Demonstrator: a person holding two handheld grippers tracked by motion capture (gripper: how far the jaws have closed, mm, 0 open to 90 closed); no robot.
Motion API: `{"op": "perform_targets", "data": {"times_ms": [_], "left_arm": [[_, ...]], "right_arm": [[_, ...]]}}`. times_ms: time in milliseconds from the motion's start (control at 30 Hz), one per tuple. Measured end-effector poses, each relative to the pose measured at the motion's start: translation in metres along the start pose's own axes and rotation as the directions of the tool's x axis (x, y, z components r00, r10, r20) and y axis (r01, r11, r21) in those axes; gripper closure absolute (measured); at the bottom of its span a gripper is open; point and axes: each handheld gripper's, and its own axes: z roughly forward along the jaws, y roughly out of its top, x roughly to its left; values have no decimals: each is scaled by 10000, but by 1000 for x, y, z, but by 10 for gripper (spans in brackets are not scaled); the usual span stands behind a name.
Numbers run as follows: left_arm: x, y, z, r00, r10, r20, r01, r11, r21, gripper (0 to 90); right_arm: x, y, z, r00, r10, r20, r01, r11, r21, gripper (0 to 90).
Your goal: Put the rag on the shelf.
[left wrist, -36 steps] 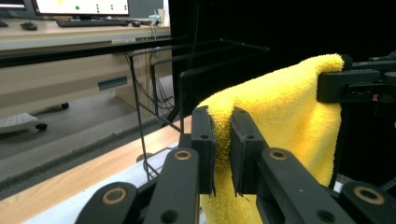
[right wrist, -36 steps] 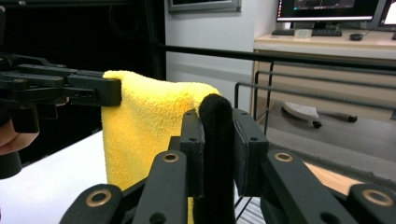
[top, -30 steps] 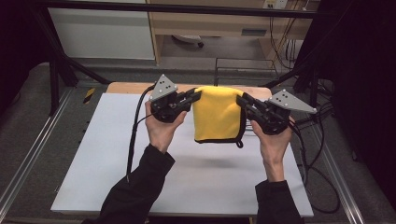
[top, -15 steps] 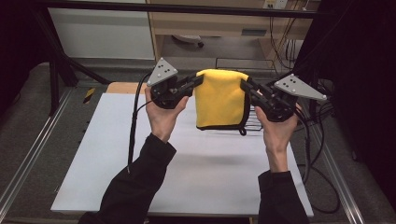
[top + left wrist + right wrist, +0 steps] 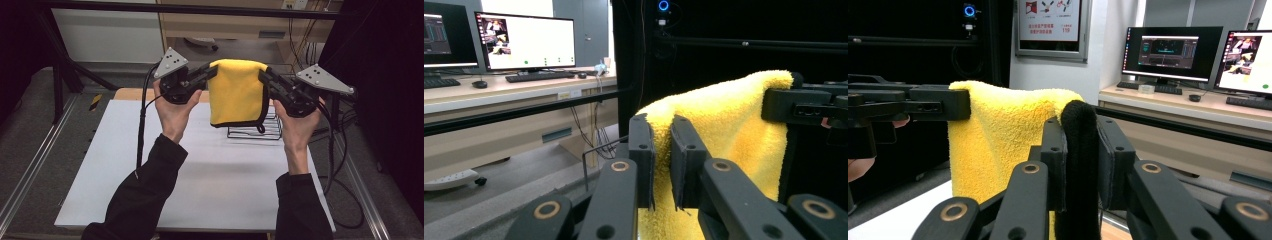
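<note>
Both grippers have risen, lifting the cloth [image 5: 236, 92] clear of the table [image 5: 200, 175], above its far edge. Your left gripper [image 5: 212, 71] and right gripper [image 5: 262, 76] each clamp an upper corner. The rack [image 5: 254, 131] stands exposed beneath; drape next.

wire rack [image 5: 255, 131]: its upper part is hidden behind the hanging yellow cloth [image 5: 236, 92]; what it holds, if anything, cannot be told.
cloth corners: each top corner is buried between a gripper's jaws, so the pinched fabric is out of sight.
cloth bottom: cut off by the lower edge in the left gripper view and the right gripper view.
wooden board [image 5: 131, 93]: mostly covered by the left hand [image 5: 172, 112] and the white table [image 5: 200, 180].
person: arms are cut off at the bottom edge of the high view.
monitors [image 5: 1172, 50]: screen contents too small to read.
</note>
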Motion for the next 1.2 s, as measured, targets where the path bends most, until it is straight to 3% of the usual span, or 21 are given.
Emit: {"op": "perform_targets", "data": {"times_ms": [367,800,1200], "left_arm": [[3,19,0,9999,136,-58,-139,9985,-524,814],[0,39,12,9996,258,-98,-268,9922,-1219,815],[10,53,16,9982,404,-451,-466,9880,-1476,815]], "right_arm": [[-1,18,7,9998,-179,116,185,9985,-519,769],[-10,40,10,9987,-295,407,336,9940,-1042,770],[-18,51,30,9993,-237,272,275,9888,-1466,771]]}}
